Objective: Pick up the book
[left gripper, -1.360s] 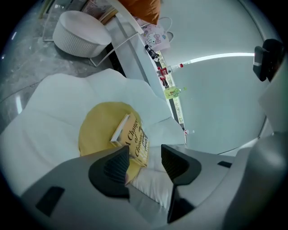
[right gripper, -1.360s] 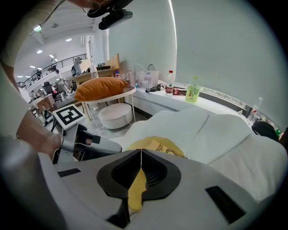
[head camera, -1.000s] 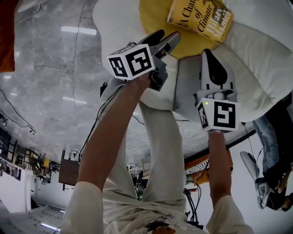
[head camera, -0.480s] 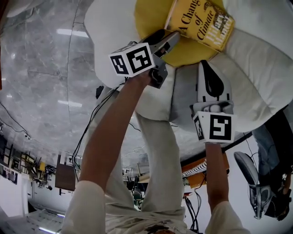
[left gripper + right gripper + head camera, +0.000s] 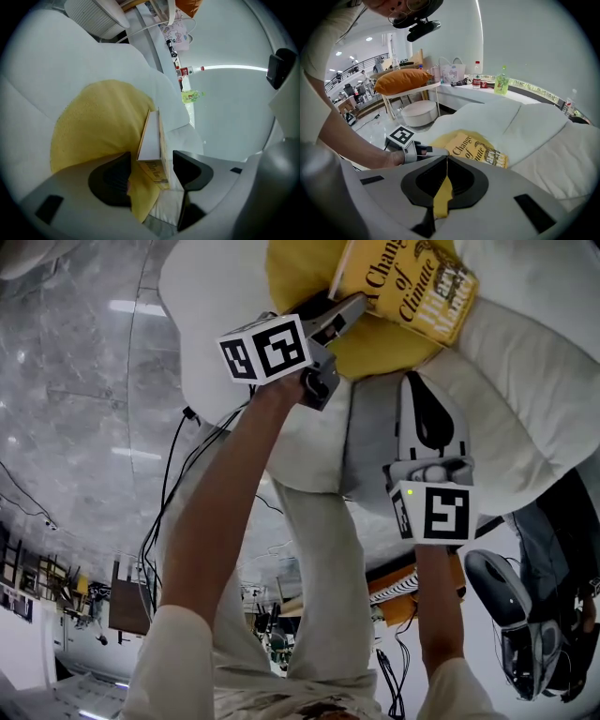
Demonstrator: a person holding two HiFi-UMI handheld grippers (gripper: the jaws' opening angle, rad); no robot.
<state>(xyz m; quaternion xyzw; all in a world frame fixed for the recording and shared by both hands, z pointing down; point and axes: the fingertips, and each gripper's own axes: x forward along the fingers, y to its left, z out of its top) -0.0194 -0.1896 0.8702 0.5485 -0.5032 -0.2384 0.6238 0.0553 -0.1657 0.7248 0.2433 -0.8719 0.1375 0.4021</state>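
Note:
A yellow book (image 5: 405, 282) lies on a yellow cushion (image 5: 300, 268) on the white sofa (image 5: 525, 381), at the top of the head view. My left gripper (image 5: 339, 307) is at the book's near left corner. In the left gripper view the book (image 5: 151, 140) stands edge-on between the jaws of the left gripper (image 5: 150, 171), which is open with a small gap on each side. My right gripper (image 5: 418, 382) is shut and empty, below the book and over the white cushion. From the right gripper view the book (image 5: 480, 150) lies just ahead of the right gripper (image 5: 446, 159).
White sofa cushions (image 5: 534, 126) surround the yellow one. The person's trouser legs (image 5: 319, 549) hang below the grippers over a marble floor (image 5: 84, 427) with cables. A chair base (image 5: 502, 587) is at lower right. An orange cushion (image 5: 401, 80) sits on a white stand.
My left gripper has moved forward until its jaws straddle the book's corner. The right gripper has edged slightly toward the book and stays shut.

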